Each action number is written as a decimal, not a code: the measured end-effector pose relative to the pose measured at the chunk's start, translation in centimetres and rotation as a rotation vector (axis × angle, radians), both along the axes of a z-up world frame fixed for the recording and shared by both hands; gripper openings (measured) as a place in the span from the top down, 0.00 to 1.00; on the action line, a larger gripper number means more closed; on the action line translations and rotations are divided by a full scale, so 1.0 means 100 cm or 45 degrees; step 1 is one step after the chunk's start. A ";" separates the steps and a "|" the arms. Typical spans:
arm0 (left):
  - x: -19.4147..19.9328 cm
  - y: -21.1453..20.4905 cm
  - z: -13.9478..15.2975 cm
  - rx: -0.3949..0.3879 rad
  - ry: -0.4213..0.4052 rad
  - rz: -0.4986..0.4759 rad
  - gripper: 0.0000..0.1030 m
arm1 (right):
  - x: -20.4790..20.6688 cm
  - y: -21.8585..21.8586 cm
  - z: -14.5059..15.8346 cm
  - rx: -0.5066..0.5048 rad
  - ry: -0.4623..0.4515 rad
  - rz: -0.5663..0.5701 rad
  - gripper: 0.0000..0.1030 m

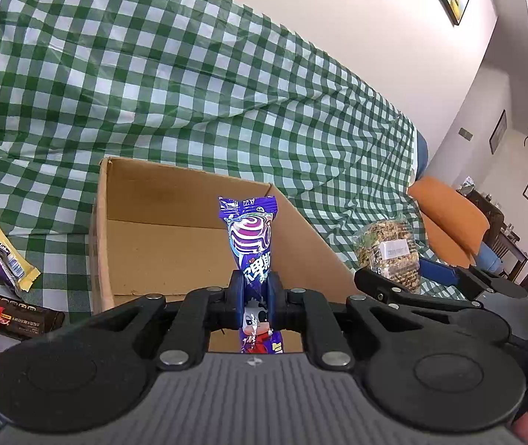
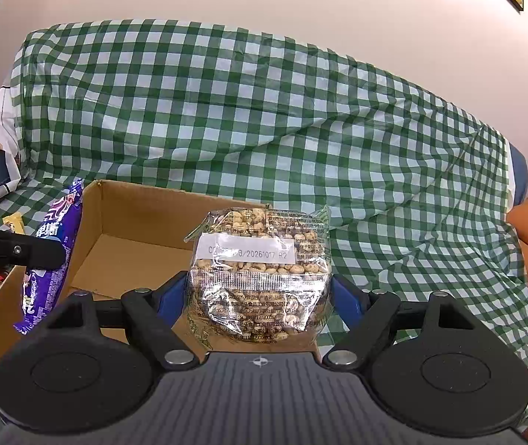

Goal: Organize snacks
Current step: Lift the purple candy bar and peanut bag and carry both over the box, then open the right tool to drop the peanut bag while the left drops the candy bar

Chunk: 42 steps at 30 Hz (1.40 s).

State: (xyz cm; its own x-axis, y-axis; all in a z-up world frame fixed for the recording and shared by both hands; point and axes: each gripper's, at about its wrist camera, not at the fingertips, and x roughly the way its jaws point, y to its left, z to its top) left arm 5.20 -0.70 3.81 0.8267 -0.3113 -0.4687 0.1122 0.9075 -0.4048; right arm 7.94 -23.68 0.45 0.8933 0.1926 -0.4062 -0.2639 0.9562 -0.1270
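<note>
item one: my left hand-held gripper (image 1: 254,296), clenched on a purple foil candy packet (image 1: 251,237), held upright above the open brown cardboard box (image 1: 175,244). item two: my right hand-held gripper (image 2: 258,296), jaws wide, grasping a clear plastic bag of peanuts (image 2: 260,278) at the box's right side. item three: loose wrapped snacks (image 1: 0,259) on the green-checked cloth (image 1: 189,74), left of the box.

Left tool (image 1: 255,296) pinched narrow — right tool (image 2: 258,296) clamped wide, both gripping
</note>
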 end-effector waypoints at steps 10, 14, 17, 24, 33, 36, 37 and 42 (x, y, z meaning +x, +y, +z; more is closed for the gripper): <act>0.000 -0.001 -0.001 -0.001 -0.002 0.003 0.88 | 0.000 0.001 0.001 -0.002 -0.001 -0.003 0.21; -0.001 -0.001 0.000 0.004 -0.008 -0.006 0.88 | 0.000 0.001 0.001 -0.002 -0.001 -0.002 0.21; -0.001 -0.002 -0.001 0.003 -0.008 -0.004 0.88 | 0.000 0.001 0.001 -0.004 0.004 -0.003 0.21; 0.000 -0.002 -0.001 0.001 -0.008 -0.031 0.87 | 0.000 0.001 0.001 -0.005 0.010 -0.003 0.20; 0.006 0.021 -0.008 -0.082 0.062 0.107 0.73 | 0.007 0.001 -0.005 -0.062 0.058 -0.088 0.06; 0.010 0.027 -0.013 -0.021 0.133 0.189 0.70 | 0.013 -0.006 -0.009 -0.052 0.100 -0.128 0.06; 0.011 0.030 -0.016 -0.004 0.163 0.222 0.70 | 0.015 -0.008 -0.011 -0.057 0.115 -0.144 0.06; 0.011 0.042 -0.023 0.018 0.210 0.312 0.73 | 0.030 -0.017 -0.030 -0.108 0.249 -0.202 0.07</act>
